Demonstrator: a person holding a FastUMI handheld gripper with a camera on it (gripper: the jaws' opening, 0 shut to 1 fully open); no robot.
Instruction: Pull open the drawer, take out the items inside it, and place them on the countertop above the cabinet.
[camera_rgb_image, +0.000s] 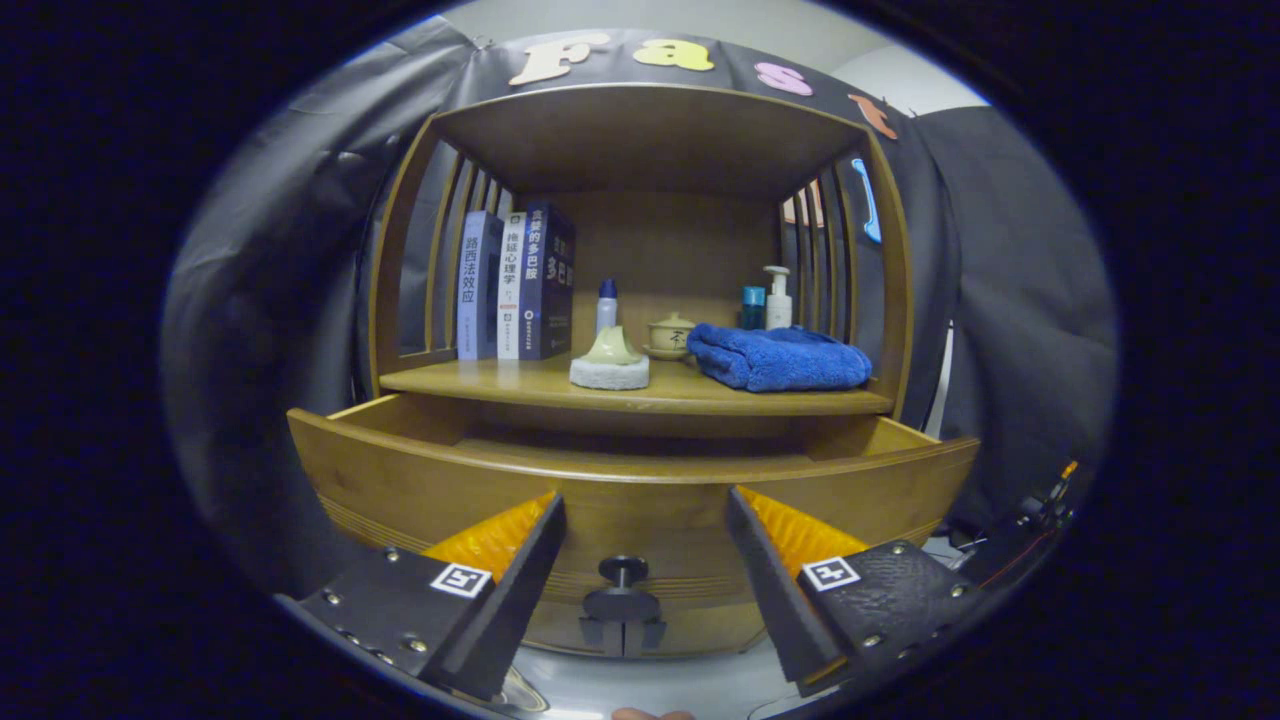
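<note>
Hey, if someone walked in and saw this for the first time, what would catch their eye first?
Probably the wooden drawer, pulled open right ahead of the gripper, whose jaws stand wide apart with the drawer's dark knob between them, untouched. Next, the bright blue folded towel on the countertop above, beside a pale lidded cup. Then the upright books at the other end.

On the countertop (520, 380), books (515, 285) stand left, towel (780, 357) right, above the drawer (630, 480).
</note>
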